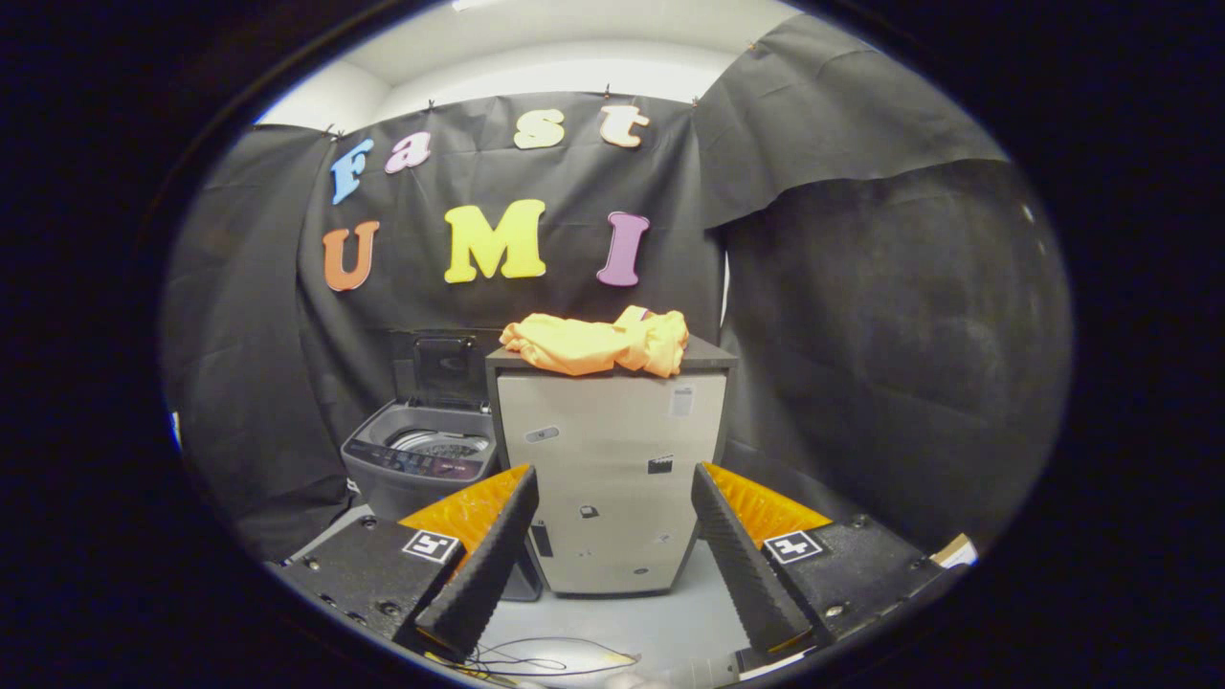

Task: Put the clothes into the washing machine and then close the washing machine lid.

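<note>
An orange garment point(595, 343) lies crumpled on top of a pale cabinet point(612, 478), well beyond my fingers. To the cabinet's left stands a grey top-loading washing machine point(421, 457), lower than the cabinet, its dark lid point(442, 368) raised upright at the back and the drum showing inside. My gripper point(612, 498) is open, its fingers spread wide with nothing between them, held back from the cabinet and pointing at its front face.
Black cloth walls close the booth behind and on both sides. The pale floor point(632, 622) runs from the cabinet's foot toward me, with thin cables point(536, 660) lying on it just under my fingers. A small cardboard piece point(955, 550) sits beside the right finger's mount.
</note>
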Motion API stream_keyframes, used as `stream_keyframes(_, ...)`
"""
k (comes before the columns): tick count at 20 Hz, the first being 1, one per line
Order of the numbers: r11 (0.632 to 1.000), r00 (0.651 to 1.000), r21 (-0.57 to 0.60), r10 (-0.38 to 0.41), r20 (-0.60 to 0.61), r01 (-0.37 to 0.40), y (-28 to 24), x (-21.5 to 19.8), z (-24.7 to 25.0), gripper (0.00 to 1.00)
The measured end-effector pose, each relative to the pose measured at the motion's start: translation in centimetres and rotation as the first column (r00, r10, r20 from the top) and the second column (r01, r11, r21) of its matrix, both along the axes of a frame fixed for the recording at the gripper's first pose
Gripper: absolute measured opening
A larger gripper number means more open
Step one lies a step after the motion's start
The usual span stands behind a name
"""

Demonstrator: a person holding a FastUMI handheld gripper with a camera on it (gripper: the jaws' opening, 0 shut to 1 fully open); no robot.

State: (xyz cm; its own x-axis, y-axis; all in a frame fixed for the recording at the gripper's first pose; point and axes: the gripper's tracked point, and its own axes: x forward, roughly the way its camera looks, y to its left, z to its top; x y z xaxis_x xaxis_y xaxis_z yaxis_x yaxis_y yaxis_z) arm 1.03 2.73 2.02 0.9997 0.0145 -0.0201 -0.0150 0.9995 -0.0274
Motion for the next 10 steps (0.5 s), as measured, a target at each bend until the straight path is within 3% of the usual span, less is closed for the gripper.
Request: stream_keyframes(10,1.0,1.0,0.018,-0.001,-0.009,0.001,0.4,7.2,9.9,1.0)
